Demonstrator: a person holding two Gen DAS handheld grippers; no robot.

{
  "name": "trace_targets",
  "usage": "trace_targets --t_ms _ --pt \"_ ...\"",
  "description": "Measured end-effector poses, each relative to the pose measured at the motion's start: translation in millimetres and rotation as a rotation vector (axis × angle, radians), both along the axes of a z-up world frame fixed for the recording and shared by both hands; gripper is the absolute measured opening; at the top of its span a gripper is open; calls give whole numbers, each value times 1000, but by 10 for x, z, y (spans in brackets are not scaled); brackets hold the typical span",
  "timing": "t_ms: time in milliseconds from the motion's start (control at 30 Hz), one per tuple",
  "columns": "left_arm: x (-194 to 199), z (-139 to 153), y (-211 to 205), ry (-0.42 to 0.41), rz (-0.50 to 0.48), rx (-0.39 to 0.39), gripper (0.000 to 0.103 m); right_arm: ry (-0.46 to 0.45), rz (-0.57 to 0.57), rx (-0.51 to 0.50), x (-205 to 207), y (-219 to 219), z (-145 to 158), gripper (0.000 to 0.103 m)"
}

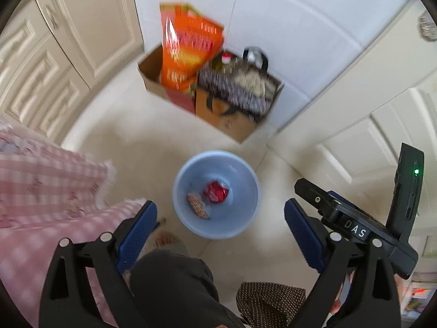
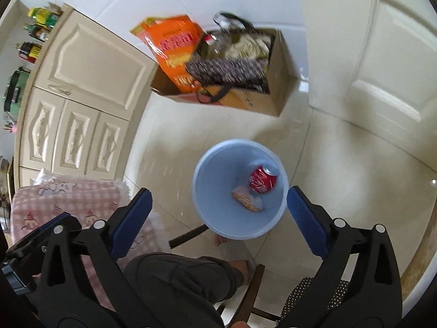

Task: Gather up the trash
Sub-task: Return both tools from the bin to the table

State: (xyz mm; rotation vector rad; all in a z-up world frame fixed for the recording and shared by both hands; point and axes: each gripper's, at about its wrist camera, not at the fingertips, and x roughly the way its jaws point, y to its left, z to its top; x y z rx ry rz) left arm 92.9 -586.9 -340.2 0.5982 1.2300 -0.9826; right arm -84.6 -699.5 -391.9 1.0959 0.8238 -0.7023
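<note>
With the red can (image 2: pixel 262 180) and wrapper (image 2: pixel 247 199) lying in the blue bin (image 2: pixel 207 164), both grippers (image 1: pixel 218 225) (image 2: pixel 217 213) are hanging wide open and empty, probably needing fresh trash next.

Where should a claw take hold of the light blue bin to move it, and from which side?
Grip the rim of the light blue bin. Come from above, one finger inside and one outside the wall. The bin stands upright with an open mouth, and its round body looks too wide for the open jaws.
</note>
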Motion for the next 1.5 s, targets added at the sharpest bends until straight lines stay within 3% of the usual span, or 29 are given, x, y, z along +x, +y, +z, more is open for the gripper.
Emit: trace_targets --t_ms 367,567,767,1067,1500 --pt "51 1199 755 -167 67 -246 93 -139 75 -206 258 407 1272 97" --pt "168 1654 1251 -251 132 -335 93 -226 167 -308 542 790 1946 97" --pt "296 1999 1773 -331 223 -398 93 -299 267 -378 846 1214 2425 97" --pt "460 2329 2789 -468 405 -449 93 -381 454 -446 1348 1964 2877 97" --pt "659 2497 4138 -637 650 -432 93 -421 682 -499 1882 2959 3138 97"
